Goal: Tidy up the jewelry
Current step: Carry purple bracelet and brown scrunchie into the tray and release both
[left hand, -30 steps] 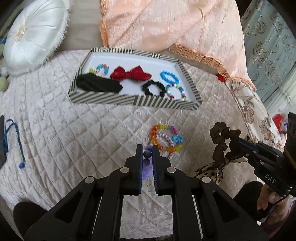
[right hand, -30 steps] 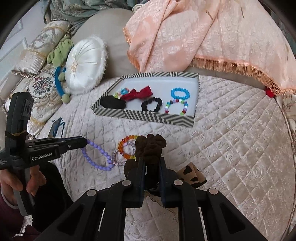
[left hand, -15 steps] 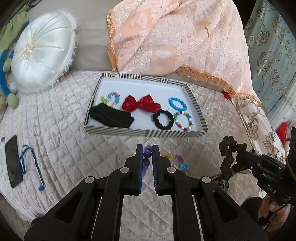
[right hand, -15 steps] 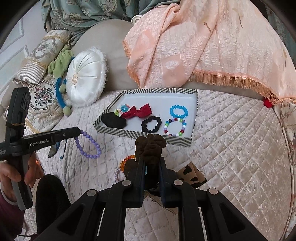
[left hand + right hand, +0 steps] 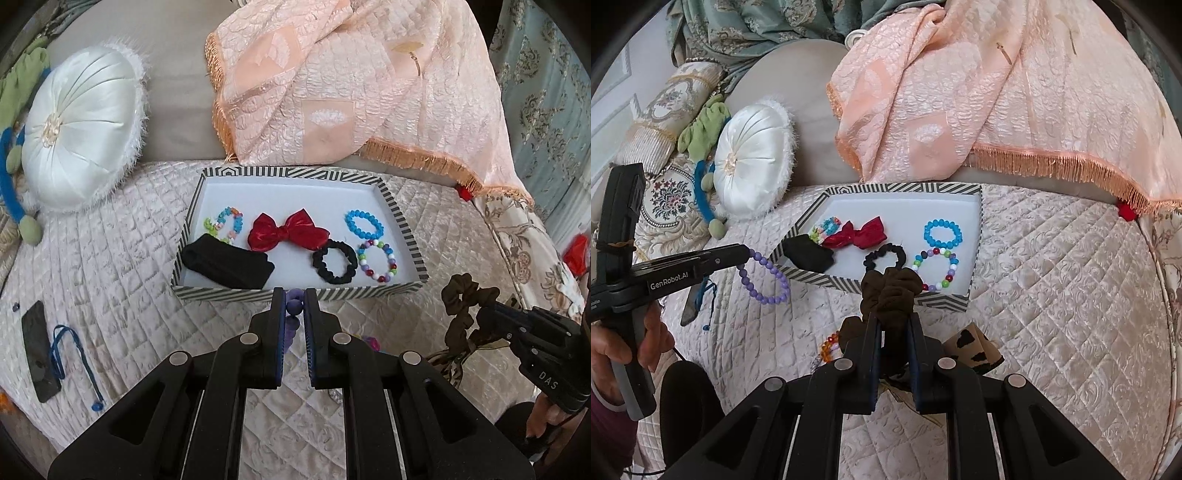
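Now both catches head for the tray (image 5: 402, 230).
Left gripper (image 5: 294, 295) pinches the purple bracelet (image 5: 764, 277); right gripper (image 5: 894, 317) clamps the brown scrunchie (image 5: 890, 288), both near its front wall. Clear that wall, then release over bare white floor, far side.

Black claw (image 5: 294, 306) arms with silver screws; white "GenRobot.AI" lettering; maroon sleeve (image 5: 605, 421).

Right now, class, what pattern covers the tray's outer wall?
Black-and-white stripes on the tray, clearest in the left wrist view.
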Action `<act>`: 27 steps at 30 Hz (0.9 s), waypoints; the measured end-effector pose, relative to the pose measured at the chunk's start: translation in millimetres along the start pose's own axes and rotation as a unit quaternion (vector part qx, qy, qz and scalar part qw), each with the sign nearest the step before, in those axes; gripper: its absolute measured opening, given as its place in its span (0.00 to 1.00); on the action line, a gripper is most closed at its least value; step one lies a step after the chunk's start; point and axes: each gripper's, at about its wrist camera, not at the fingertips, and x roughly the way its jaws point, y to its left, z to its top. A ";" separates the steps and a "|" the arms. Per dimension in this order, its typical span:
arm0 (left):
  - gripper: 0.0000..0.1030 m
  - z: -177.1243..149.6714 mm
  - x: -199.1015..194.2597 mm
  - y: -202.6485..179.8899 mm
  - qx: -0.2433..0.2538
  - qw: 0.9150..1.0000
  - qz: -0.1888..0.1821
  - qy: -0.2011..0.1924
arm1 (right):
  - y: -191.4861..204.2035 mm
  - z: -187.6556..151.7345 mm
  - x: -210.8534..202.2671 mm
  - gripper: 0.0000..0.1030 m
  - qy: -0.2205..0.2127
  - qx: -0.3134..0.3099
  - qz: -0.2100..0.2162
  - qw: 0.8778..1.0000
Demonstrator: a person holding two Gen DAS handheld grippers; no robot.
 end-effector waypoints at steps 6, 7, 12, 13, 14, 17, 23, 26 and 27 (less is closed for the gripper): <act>0.08 5.4 7.6 0.3 0.002 1.000 0.005 0.004 | -3.2 2.5 8.4 0.12 0.006 0.001 0.000 1.000; 0.08 6.5 9.3 0.2 0.003 1.000 0.006 0.004 | -3.6 2.8 9.9 0.12 0.008 0.001 0.001 1.000; 0.08 9.9 14.6 -0.9 0.007 1.000 0.008 0.006 | -5.2 4.1 15.9 0.12 0.012 0.003 0.002 1.000; 0.08 10.7 15.5 -1.0 0.007 1.000 0.009 0.006 | -5.5 4.6 16.7 0.12 0.012 0.004 0.003 1.000; 0.08 11.5 16.6 -0.9 0.007 1.000 0.010 0.007 | -5.9 5.5 17.7 0.12 0.013 0.004 0.003 1.000; 0.08 15.0 19.4 0.2 0.007 1.000 0.011 0.008 | -6.4 8.6 20.1 0.12 0.013 0.004 0.003 1.000; 0.08 27.7 26.1 4.8 0.001 1.000 0.011 0.010 | -6.6 20.0 28.3 0.12 0.012 0.000 0.001 1.000; 0.08 35.6 29.5 6.2 0.002 1.000 0.015 0.009 | -7.9 26.8 33.1 0.12 0.012 -0.001 0.000 1.000; 0.08 39.0 30.7 6.8 0.002 1.000 0.017 0.008 | -8.6 29.6 34.7 0.12 0.012 -0.001 0.000 1.000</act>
